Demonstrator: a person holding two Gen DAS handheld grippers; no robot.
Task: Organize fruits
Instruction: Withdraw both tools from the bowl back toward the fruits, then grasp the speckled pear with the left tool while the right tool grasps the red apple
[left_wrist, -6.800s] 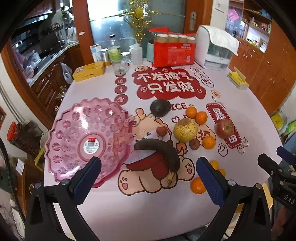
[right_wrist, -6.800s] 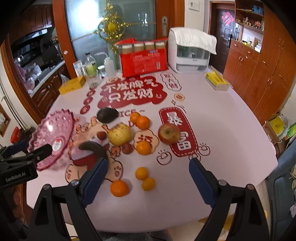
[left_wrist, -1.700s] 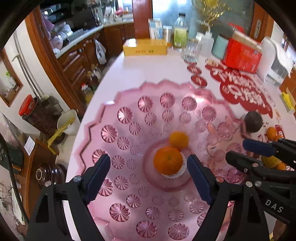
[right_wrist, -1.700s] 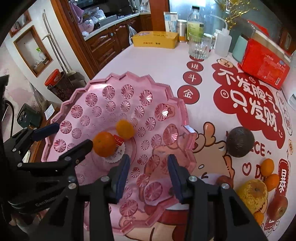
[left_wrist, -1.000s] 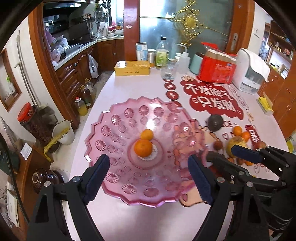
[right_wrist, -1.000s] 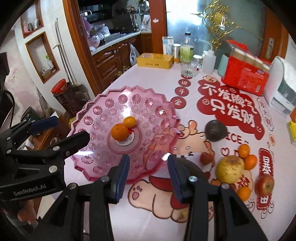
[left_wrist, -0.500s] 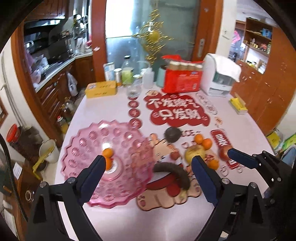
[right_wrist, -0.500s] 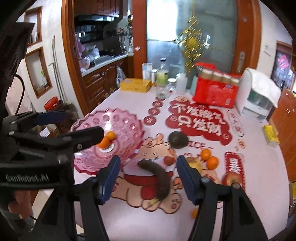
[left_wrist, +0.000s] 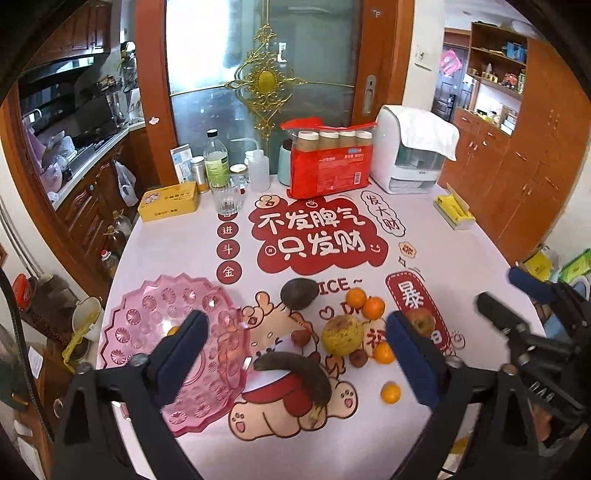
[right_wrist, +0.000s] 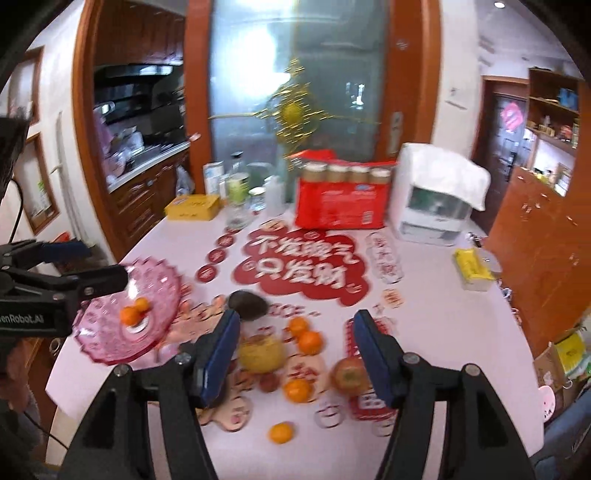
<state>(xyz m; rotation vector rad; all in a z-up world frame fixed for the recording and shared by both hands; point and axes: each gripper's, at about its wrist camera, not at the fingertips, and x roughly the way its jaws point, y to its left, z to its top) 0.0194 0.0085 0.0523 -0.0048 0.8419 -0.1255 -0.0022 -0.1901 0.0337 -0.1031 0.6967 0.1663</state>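
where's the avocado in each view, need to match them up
Left wrist: avocado at centre, just above the pear.
Right wrist: avocado left of centre, just above the left finger's tip.
Shared landmark: the red pack at the table's far edge.

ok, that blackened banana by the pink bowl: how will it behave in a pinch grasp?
The banana has skin almost fully dark, so it is probably soft and may squash under firm pressure. Its curved shape lying flat suggests it won't roll, unlike the lone mandarin nearby. Gripping mid-body seems safest; the stem end looks withered.
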